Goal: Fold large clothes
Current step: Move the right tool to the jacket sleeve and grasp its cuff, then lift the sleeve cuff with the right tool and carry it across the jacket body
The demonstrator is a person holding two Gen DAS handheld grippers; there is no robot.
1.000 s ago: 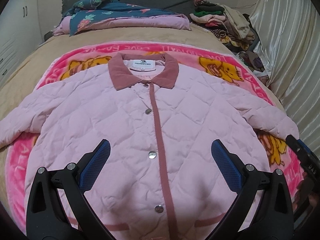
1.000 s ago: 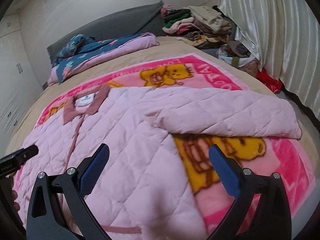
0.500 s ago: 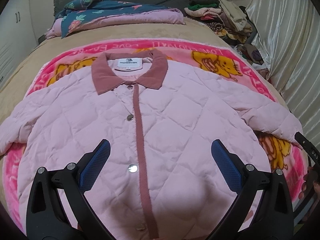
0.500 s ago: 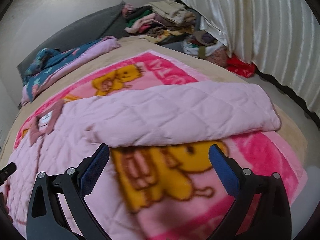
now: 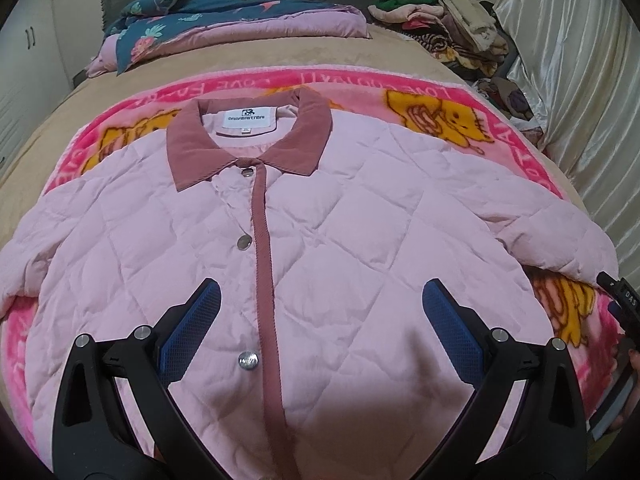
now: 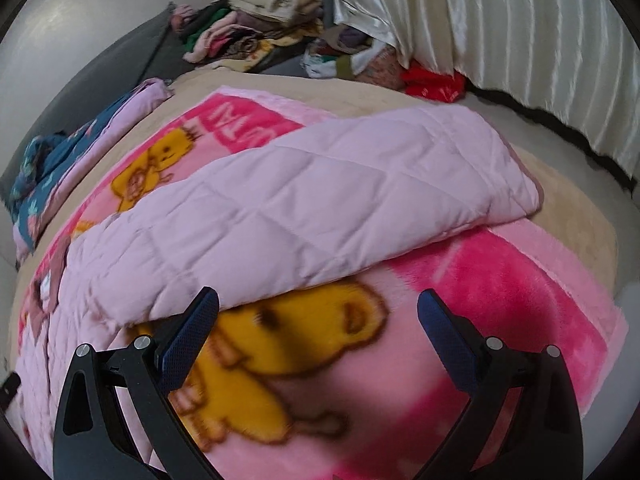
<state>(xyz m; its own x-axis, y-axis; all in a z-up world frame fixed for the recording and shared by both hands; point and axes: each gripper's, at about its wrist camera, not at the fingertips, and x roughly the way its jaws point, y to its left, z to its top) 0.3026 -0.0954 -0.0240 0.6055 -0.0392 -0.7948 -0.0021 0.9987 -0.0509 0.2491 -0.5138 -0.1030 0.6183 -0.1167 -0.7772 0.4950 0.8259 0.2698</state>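
Observation:
A pale pink quilted jacket (image 5: pixel 344 248) with a dusty-rose collar (image 5: pixel 248 136) and snap placket lies flat, front up, on a pink cartoon blanket (image 5: pixel 436 116). My left gripper (image 5: pixel 320 300) hovers open over the jacket's lower front, nothing between its blue pads. In the right wrist view the jacket's right sleeve (image 6: pixel 320 204) stretches across the blanket (image 6: pixel 480 292) toward the bed's edge. My right gripper (image 6: pixel 318 308) is open just below that sleeve, over a yellow bear print, holding nothing. The right gripper's body shows at the left wrist view's right edge (image 5: pixel 620 300).
A folded floral quilt (image 5: pixel 224 28) lies at the bed's head. A pile of clothes (image 6: pixel 256 28) sits at the far corner, with bags and a red item (image 6: pixel 432 80) on the floor by the white curtain (image 6: pixel 520 32). Tan bedsheet (image 5: pixel 240 64) surrounds the blanket.
The right gripper has swung right and closer to the sleeve, which now fills its view. The left view has shifted slightly, the collar sitting more central.

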